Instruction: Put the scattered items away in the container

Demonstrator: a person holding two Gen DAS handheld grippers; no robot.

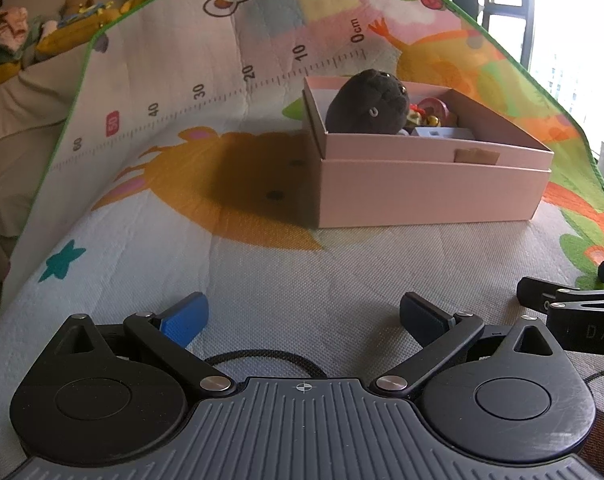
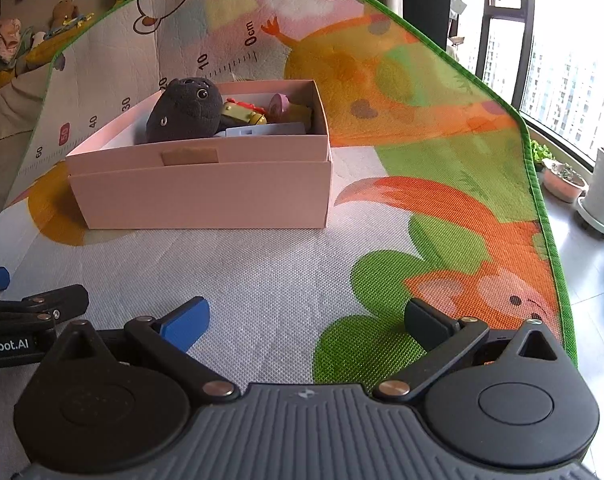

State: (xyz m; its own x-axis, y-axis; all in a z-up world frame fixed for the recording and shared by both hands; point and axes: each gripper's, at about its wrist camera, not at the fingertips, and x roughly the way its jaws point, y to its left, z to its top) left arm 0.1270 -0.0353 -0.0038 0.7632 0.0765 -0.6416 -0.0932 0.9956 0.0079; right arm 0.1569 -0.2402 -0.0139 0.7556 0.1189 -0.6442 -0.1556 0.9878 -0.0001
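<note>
Both the left gripper (image 1: 304, 320) and right gripper (image 2: 308, 322) are hovering wide and empty near the pink box (image 2: 206, 192), where the dark plush toy (image 2: 184, 114) is sitting inside.

Window glare right, fisheye-curved edges

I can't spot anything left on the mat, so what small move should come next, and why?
Probably just hold both grippers back and finish. The left gripper and right gripper are open and empty, the mat in view carries no loose items, and the dark plush and small toys already sit inside the pink box.
</note>
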